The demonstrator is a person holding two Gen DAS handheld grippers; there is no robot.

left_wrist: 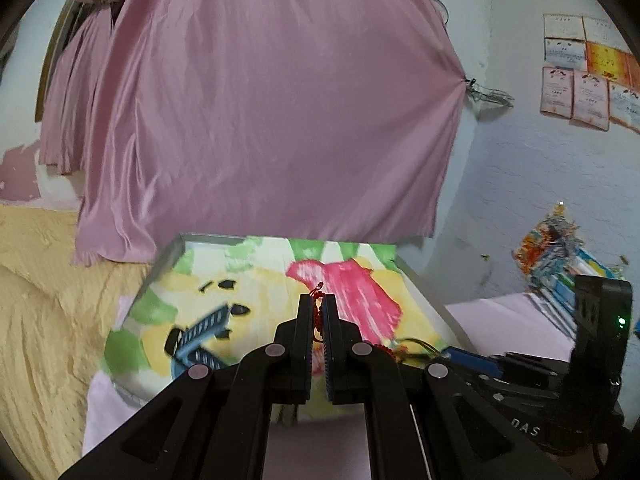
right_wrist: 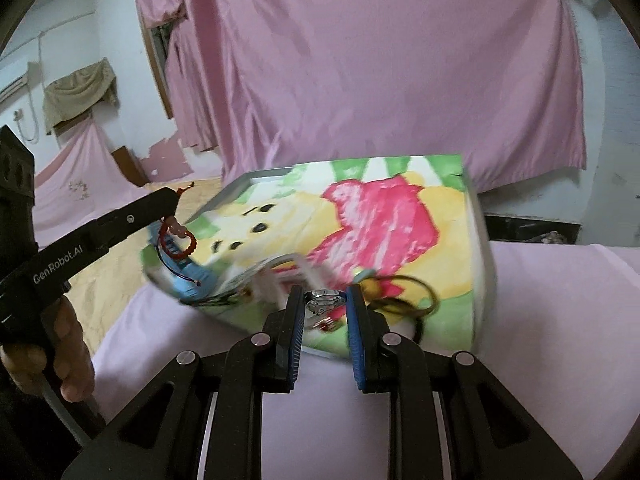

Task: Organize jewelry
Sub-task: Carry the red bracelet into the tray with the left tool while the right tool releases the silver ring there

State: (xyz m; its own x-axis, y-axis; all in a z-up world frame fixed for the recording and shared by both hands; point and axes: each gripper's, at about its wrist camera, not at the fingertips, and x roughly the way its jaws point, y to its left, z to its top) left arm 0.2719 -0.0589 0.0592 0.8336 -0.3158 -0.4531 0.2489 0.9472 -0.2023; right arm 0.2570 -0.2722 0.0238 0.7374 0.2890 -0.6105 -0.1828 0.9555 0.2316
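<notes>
Red beaded bracelet (left_wrist: 319, 308) pinched between clenched left gripper (left_wrist: 319, 300) pads, lifted above painted tray (left_wrist: 248, 280) in left wrist view. Pink curtain (left_wrist: 260, 100) behind, yellow bedspread (left_wrist: 36, 300) far left.

Right wrist view: left gripper (right_wrist: 176, 196) at left, bracelet (right_wrist: 182, 242) dangling under its tip. Right gripper (right_wrist: 324, 300) clamped on silver watch (right_wrist: 325, 300) at tray's near edge (right_wrist: 478, 280). Brown bangle (right_wrist: 416, 296) just right. Hand (right_wrist: 68, 344) on left handle.

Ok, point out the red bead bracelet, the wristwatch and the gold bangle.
Red bead bracelet (right_wrist: 188, 246), right wrist view: beads on its hanging loop.
Wristwatch (right_wrist: 326, 299), right wrist view: its metal case.
Gold bangle (right_wrist: 430, 294), right wrist view: right side of its ring.
</notes>
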